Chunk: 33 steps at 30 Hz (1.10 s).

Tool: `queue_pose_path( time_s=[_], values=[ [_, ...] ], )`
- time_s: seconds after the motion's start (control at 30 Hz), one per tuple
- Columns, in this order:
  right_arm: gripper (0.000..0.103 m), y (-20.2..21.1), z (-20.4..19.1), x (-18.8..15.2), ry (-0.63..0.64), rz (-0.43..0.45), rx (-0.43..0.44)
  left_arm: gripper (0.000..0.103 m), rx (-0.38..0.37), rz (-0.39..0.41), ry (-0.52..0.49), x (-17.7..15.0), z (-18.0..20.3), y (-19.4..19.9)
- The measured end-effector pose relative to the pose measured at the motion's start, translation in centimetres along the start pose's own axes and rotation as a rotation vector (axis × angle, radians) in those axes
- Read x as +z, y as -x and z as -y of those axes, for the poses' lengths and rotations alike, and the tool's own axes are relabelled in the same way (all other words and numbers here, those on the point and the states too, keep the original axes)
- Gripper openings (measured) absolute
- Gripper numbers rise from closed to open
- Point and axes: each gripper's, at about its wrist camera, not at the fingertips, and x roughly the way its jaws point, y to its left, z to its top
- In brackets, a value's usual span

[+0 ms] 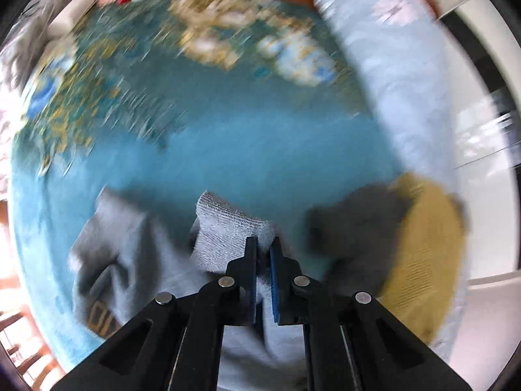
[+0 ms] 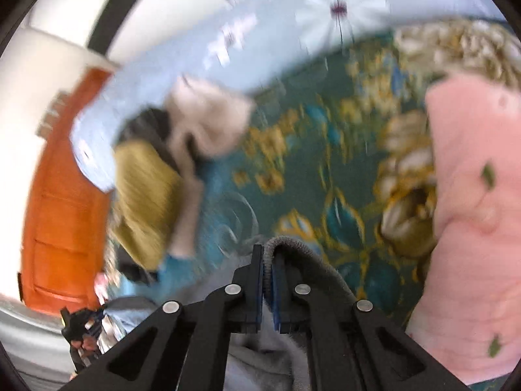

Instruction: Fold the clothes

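Note:
A grey sweatshirt [image 1: 130, 260] hangs over a teal floral bedspread [image 1: 228, 114]. My left gripper [image 1: 263, 244] is shut on the sweatshirt's ribbed cuff [image 1: 228, 224]. My right gripper [image 2: 267, 254] is shut on a ribbed grey edge [image 2: 302, 254] of the same garment, whose body [image 2: 260, 358] droops below the fingers. Both views are motion-blurred. The left gripper also shows small at the lower left of the right wrist view [image 2: 78, 325].
A pile of mustard [image 1: 423, 260], dark [image 1: 351, 228] and beige [image 2: 208, 120] clothes lies on the bed's side. A pink garment [image 2: 472, 228] lies at the right. A pale blue flowered quilt [image 1: 390, 65] lines the bed's edge. An orange wooden panel [image 2: 62, 195] stands beyond.

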Motion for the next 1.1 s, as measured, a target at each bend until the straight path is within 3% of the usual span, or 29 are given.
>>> queue_pose_path(
  time_s=[0.13,0.37,0.47,0.7,0.77,0.8,0.83,0.9,0.97,1.1],
  values=[
    [0.005,3.1,-0.1,0.6,0.016,0.104,-0.009,0.007,-0.045,0.093,0.058,1.4,-0.3,3.0],
    [0.005,5.1,1.8,-0.2,-0.055,0.153,0.018,0.007,0.007,0.118,0.144,1.0,-4.7,3.6],
    [0.005,5.1,1.8,0.0,-0.041,0.145,0.017,0.007,0.022,0.115,0.115,1.7,-4.8,3.8],
    [0.005,4.8,1.4,0.4,-0.039,0.157,0.006,0.007,0.003,0.115,-0.050,3.4,1.0,3.3],
    [0.005,4.3,1.6,0.4,-0.055,0.151,-0.004,0.014,0.027,0.051,-0.065,3.7,2.1,1.5],
    [0.005,4.1,1.7,0.4,-0.061,0.147,-0.008,0.025,0.031,0.032,-0.053,3.9,2.2,0.6],
    [0.005,3.9,1.8,0.4,-0.067,0.144,-0.012,0.043,0.033,0.018,-0.037,4.0,2.2,-0.2],
    [0.005,3.6,1.7,0.4,-0.057,0.133,-0.027,0.055,0.007,0.018,-0.013,4.1,1.9,-0.9],
    [0.005,3.6,1.7,0.4,-0.044,0.126,-0.046,0.055,-0.019,0.021,0.010,3.9,1.2,-0.7],
    [0.007,3.7,1.9,0.3,-0.054,0.113,-0.051,0.055,0.000,0.031,0.025,3.4,-1.4,0.5]
  ],
)
